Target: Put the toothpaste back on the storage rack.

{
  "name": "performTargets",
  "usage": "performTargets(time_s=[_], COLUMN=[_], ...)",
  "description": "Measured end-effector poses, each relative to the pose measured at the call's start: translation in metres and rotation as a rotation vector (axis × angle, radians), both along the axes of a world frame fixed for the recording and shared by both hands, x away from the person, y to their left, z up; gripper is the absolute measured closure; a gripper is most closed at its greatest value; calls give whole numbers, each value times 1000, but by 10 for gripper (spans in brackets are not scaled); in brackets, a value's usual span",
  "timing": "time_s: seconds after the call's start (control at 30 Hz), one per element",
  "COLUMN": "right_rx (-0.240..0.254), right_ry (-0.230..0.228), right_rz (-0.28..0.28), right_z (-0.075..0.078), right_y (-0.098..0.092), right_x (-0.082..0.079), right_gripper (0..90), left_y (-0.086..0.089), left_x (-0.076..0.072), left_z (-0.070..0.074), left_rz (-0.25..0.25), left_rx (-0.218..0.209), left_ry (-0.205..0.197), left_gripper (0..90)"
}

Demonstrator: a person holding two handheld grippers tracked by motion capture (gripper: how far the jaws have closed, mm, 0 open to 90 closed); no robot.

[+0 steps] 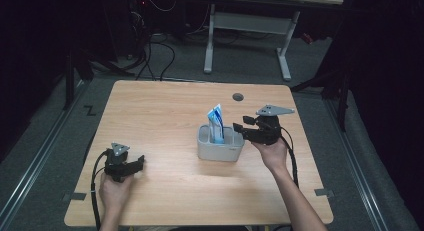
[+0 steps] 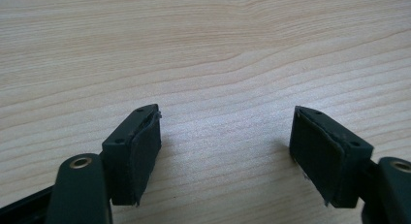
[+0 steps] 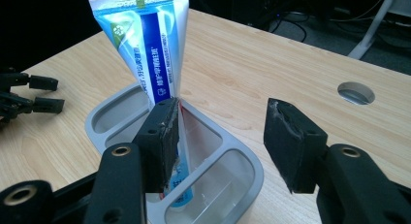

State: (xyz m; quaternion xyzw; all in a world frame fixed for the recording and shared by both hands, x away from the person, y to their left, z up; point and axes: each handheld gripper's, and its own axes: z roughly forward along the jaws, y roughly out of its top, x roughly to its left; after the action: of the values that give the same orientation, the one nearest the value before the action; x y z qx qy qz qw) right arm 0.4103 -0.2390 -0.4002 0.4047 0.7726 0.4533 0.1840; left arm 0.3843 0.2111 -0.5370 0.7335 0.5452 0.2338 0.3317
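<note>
A blue and white toothpaste tube point(image 1: 216, 122) stands upright in a grey compartmented holder point(image 1: 220, 150) at the middle of the wooden table. My right gripper point(image 1: 240, 127) hovers just right of the holder, level with its rim. In the right gripper view the tube point(image 3: 148, 49) rises just behind the left jaw, the holder point(image 3: 242, 151) lies below, and my right gripper point(image 3: 223, 122) is open with nothing between its pads. My left gripper point(image 1: 141, 161) rests low near the table's front left; the left gripper view has it point(image 2: 225, 132) open over bare wood.
A round cable hole point(image 1: 238, 97) sits in the table behind the holder, also in the right gripper view point(image 3: 356, 93). A white-legged desk point(image 1: 247, 26) stands beyond the table. The left gripper's jaws point(image 3: 29, 95) appear at the far left of the right gripper view.
</note>
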Motion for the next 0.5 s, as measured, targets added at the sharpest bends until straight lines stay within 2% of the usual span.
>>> performTargets(time_s=[0.5], right_rx=[31], right_ry=[-7], right_rz=[-44], right_z=[-1], right_y=[-22], right_x=[-7], right_gripper=[463], left_y=[0], left_x=[0], left_z=[0], left_rz=[-1], left_rx=[4], left_ry=[1], left_gripper=[275])
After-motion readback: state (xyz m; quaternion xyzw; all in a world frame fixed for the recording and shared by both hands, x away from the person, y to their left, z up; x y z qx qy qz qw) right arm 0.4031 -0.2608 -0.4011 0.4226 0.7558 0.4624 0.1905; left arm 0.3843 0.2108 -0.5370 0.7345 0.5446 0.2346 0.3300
